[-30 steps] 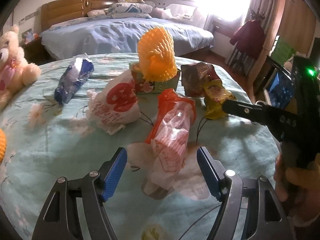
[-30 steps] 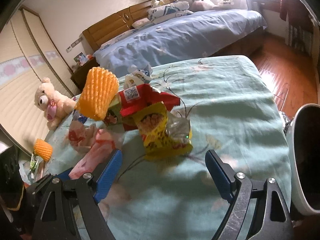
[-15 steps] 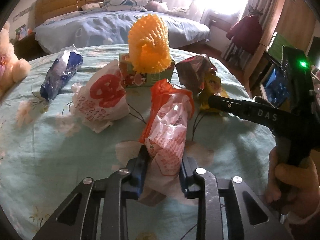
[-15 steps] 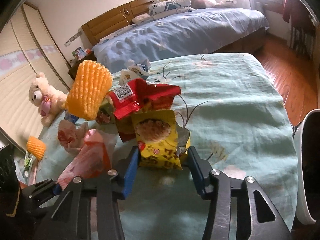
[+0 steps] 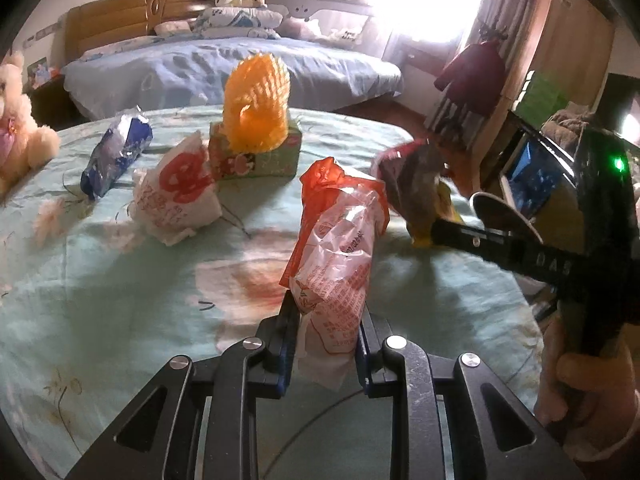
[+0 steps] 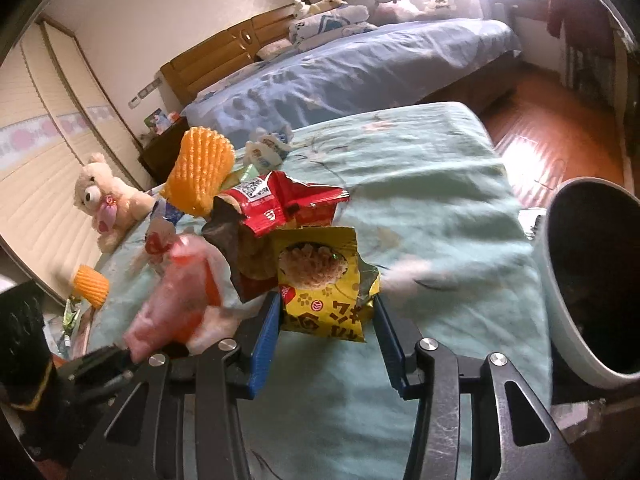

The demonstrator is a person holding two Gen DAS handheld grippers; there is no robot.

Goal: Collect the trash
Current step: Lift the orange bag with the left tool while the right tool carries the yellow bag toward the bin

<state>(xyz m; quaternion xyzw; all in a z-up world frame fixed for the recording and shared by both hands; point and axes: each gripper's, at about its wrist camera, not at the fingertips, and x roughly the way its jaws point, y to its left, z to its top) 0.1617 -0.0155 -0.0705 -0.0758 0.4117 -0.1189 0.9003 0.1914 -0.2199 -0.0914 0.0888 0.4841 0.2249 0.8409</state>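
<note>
From the left wrist, the left gripper [image 5: 326,332] has just closed and its blue pads pinch the lower part of an orange-and-white plastic wrapper [image 5: 340,248], which stands up from between them, its bottom end poking out below the pads. Beyond it on the green flowered tablecloth [image 5: 100,280] lie a white crumpled bag with red print [image 5: 176,192], a blue-and-silver packet [image 5: 116,154] and a green box [image 5: 260,158] with an orange foam net [image 5: 256,108] sitting on top. To the right, a hand [image 5: 584,392] holds the other black gripper, whose tip reaches a dark crumpled packet [image 5: 416,184].

From the right wrist, the right gripper [image 6: 326,320] has just narrowed too; its pads press both sides of a yellow snack bag [image 6: 324,284], gripped about half-wide. A red packet [image 6: 280,204] sits just behind the bag, touching it. The orange-and-white wrapper appears blurred at left. A white bin [image 6: 560,312] with a dark inside stands at the right, beside the table edge.
</note>
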